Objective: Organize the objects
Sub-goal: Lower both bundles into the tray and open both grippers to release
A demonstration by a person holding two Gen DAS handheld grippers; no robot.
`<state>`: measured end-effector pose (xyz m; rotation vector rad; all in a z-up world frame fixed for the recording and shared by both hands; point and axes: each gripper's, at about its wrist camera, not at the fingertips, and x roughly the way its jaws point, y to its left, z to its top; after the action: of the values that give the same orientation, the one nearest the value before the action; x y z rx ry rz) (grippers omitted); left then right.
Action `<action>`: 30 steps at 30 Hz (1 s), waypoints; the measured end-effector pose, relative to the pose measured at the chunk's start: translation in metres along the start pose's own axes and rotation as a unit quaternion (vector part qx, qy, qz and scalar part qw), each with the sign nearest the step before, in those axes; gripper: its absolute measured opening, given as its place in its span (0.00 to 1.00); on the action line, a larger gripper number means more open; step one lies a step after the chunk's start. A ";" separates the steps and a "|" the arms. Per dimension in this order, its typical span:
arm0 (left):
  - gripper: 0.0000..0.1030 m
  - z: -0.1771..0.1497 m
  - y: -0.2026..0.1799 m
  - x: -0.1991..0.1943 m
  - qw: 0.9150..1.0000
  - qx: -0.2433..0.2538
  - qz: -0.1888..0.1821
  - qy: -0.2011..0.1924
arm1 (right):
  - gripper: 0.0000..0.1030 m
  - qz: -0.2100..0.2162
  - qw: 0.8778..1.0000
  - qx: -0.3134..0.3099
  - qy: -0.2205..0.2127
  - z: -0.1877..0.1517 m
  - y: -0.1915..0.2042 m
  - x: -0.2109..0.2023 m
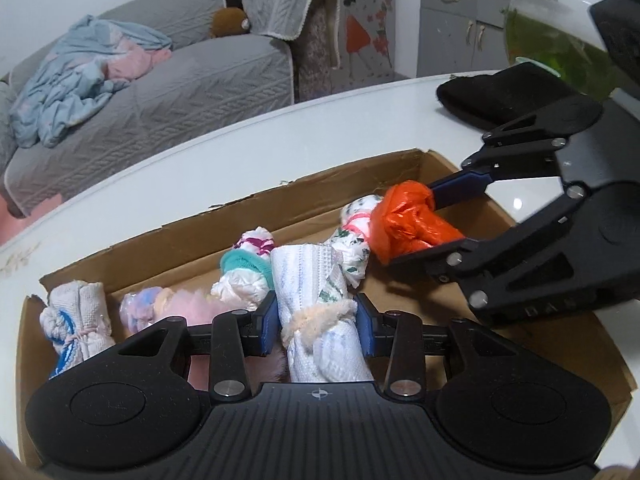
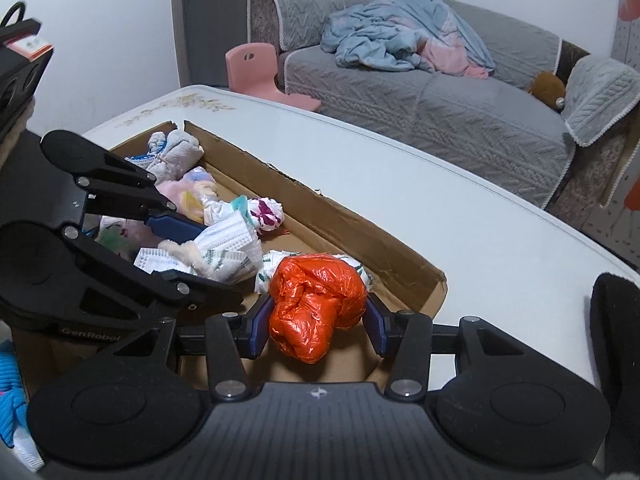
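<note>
A shallow cardboard box (image 1: 280, 200) (image 2: 340, 216) lies on the white table (image 1: 248, 152) and holds several rolled cloth bundles in a row. My left gripper (image 1: 320, 316) (image 2: 212, 260) is shut on a white towel roll (image 1: 316, 280) (image 2: 232, 236) tied with a fuzzy peach band, low over the middle of the box. My right gripper (image 2: 318, 326) (image 1: 416, 226) is shut on a crumpled orange plastic bag bundle (image 2: 316, 304) (image 1: 408, 220), held just over the box's right end beside a floral bundle (image 1: 352, 240).
A black folded cloth (image 1: 480, 96) (image 2: 616, 320) lies on the table past the box's right end, next to a glass bowl of green water (image 1: 560, 40). A grey sofa (image 2: 460, 108) with a blue blanket stands beyond the table, and a pink chair (image 2: 260, 72).
</note>
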<state>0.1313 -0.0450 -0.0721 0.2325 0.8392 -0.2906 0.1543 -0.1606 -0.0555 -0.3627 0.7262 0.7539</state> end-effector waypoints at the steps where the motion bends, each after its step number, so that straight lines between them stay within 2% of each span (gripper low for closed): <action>1: 0.44 0.000 0.001 0.003 1.000 -0.001 -0.001 0.003 | 0.43 -0.002 1.000 -0.007 0.001 -0.001 0.001 0.002; 6: 0.44 0.004 0.002 0.007 1.000 -0.007 0.000 0.005 | 0.43 -0.006 1.000 -0.022 0.013 -0.001 0.001 0.002; 11: 0.44 0.007 0.002 0.009 1.000 -0.013 0.009 0.004 | 0.47 -0.017 0.999 -0.037 0.030 0.004 0.005 0.006; 18: 0.47 0.010 0.004 0.009 1.000 -0.019 0.010 0.006 | 0.47 -0.023 0.999 -0.032 0.034 0.004 0.004 0.006; 21: 0.51 0.010 0.004 0.009 1.000 -0.019 0.015 0.009 | 0.48 -0.024 0.999 -0.033 0.036 0.005 0.004 0.006; 26: 0.68 0.010 0.009 0.008 0.999 -0.036 0.031 0.020 | 0.58 -0.028 0.998 -0.033 0.037 0.007 0.005 0.002; 30: 0.70 0.011 0.012 0.005 0.998 -0.052 0.033 0.026 | 0.58 -0.030 0.998 -0.028 0.039 0.008 0.005 0.001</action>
<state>0.1461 -0.0380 -0.0672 0.1712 0.8927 -0.1793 0.1548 -0.1520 -0.0506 -0.4648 0.7653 0.7070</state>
